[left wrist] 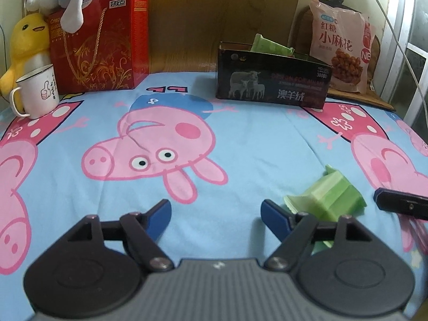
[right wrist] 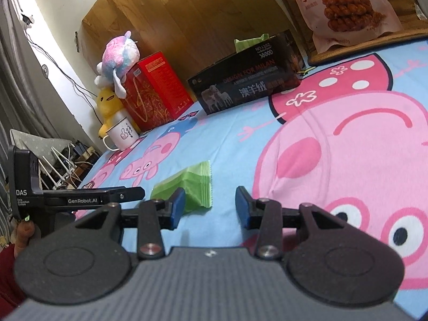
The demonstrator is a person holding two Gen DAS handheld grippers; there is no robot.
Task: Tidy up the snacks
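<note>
Holding nothing, your left gripper [left wrist: 215, 211] and right gripper [right wrist: 210, 203] gape beside 1 green snack packet [left wrist: 331, 195] on the bedsheet [left wrist: 240, 139].

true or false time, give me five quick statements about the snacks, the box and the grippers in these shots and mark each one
1. A green snack packet lies loose on the cartoon bedsheet. True.
2. The left gripper is shut on the packet. False: its jaws stand open and hold nothing; the packet lies beside its right finger.
3. The black box already has a green packet sticking out of it. True.
4. The white mug stands inside the black box. False: it stands on the sheet in front of the yellow plush duck.
5. The right gripper is open. True.
</note>
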